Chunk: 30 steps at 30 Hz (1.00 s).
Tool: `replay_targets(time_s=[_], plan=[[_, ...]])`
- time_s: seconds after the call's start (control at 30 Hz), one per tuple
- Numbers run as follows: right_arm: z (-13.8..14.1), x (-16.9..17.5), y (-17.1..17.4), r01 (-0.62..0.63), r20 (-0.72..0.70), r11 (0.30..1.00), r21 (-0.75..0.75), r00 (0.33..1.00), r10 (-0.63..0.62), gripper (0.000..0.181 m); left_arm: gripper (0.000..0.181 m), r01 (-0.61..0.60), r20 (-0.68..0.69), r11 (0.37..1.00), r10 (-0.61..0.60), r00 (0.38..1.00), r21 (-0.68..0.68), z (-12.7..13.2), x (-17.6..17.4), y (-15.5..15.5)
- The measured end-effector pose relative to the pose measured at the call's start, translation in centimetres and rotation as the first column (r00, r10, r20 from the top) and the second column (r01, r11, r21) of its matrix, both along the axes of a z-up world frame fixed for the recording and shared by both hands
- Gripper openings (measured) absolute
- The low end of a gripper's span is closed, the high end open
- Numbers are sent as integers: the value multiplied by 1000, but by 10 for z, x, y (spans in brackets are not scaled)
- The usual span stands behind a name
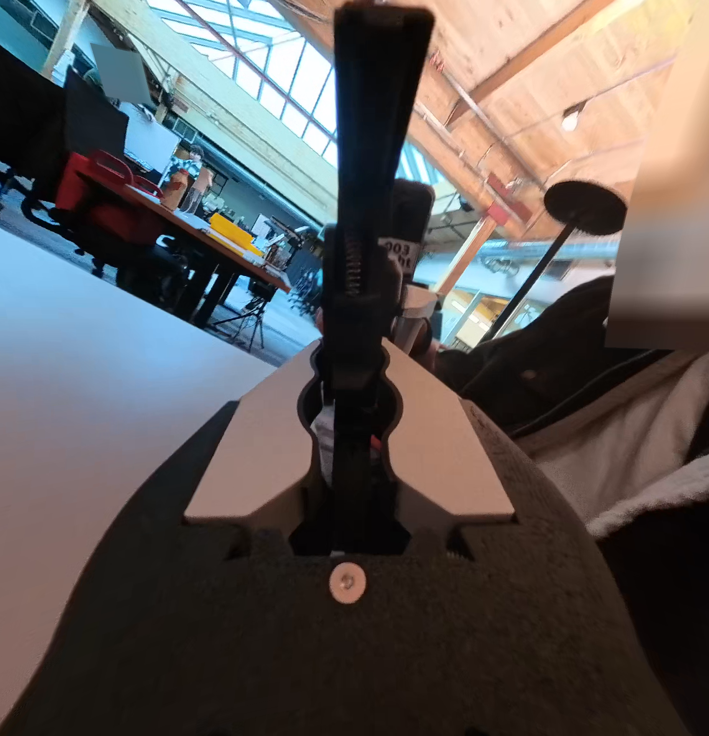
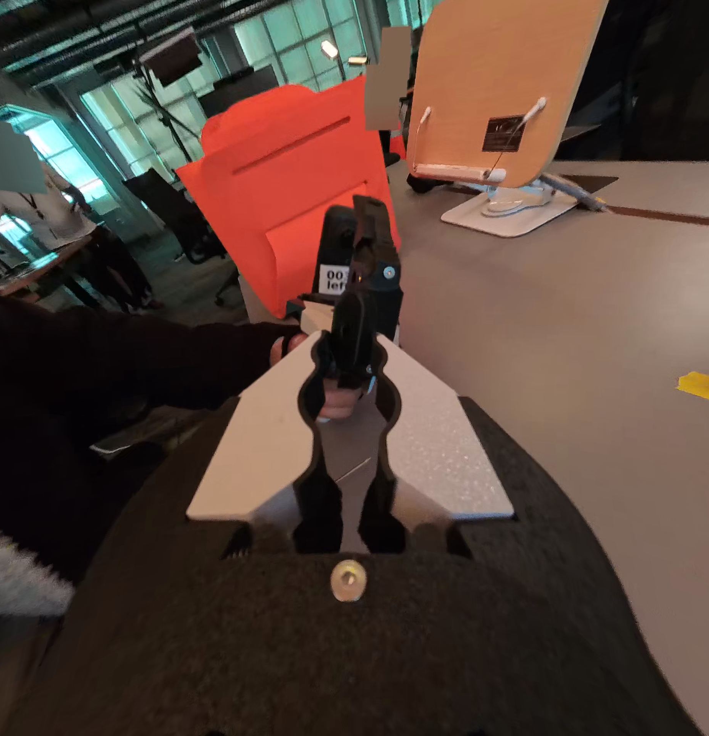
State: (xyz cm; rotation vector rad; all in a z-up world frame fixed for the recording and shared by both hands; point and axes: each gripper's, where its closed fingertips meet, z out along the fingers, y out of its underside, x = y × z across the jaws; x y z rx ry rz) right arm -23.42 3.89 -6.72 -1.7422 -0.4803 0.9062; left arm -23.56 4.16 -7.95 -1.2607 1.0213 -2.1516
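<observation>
- Right, the left gripper [image 1: 352, 358] is clamped on one black spring-loaded hand tool [image 1: 380, 119], which runs up the middle of the frame, its top cut off.
- The right gripper [image 2: 350, 346] has its tips on either side of that tool's near end; whether they pinch it, I cannot tell.
- On the far desk at mid-left sit yellow trays [image 1: 231, 231]; their contents are too small to make out.
- A hand [image 2: 336, 402] shows partly through the finger gap.
- On the grey table [image 2: 544, 358]: one wooden book stand [image 2: 496, 91] and one scrap of yellow tape [image 2: 703, 386], which is cut off at the right edge.
- One orange chair [image 2: 289, 179] stands behind.
</observation>
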Motion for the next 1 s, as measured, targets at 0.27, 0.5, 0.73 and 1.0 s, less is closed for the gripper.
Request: replay_targets(time_s=[0.27, 0.5, 0.73, 1.0], plan=[[1, 0, -2, -59, -96, 994, -87, 994, 51, 17, 22, -11, -52, 999, 13, 999, 48, -1, 0, 0], [6, -1, -5, -100, -106, 989, -109, 990, 88, 17, 22, -1, -92, 991, 13, 996, 131, 1, 1, -5], [5, 2, -10, -127, 315, 988, 85, 945, 95, 17, 31, -68, -126, 955, 109, 986, 290, -11, 1, 2], [-39, 45, 5, -393, 882, 799, 456, 318, -348, 17, 41, -122, -359, 914, 271, 893, 386, -53, -37, 37]])
